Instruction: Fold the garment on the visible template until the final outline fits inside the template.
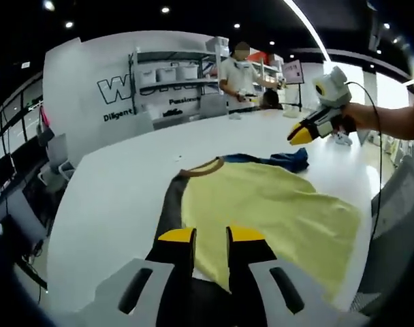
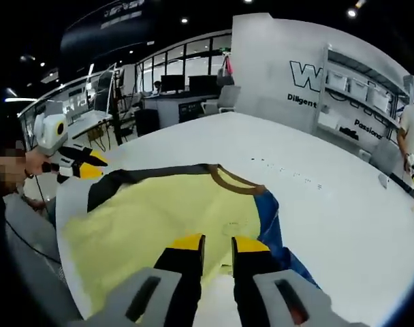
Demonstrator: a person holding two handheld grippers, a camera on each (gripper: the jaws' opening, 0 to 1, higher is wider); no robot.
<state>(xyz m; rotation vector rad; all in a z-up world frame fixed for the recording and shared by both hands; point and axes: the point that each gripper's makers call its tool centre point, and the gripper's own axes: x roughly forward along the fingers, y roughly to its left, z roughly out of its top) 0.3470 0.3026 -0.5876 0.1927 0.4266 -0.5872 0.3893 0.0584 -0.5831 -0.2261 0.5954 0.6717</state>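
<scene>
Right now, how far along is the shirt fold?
Barely started. Done: the yellow shirt lies spread flat on the white table, brown collar showing, dark sleeve and blue sleeve both out. In hand: nothing; left gripper and right gripper hover over it, fingers apart, gripping no cloth. Left: every fold. I can't make out a template.
</scene>
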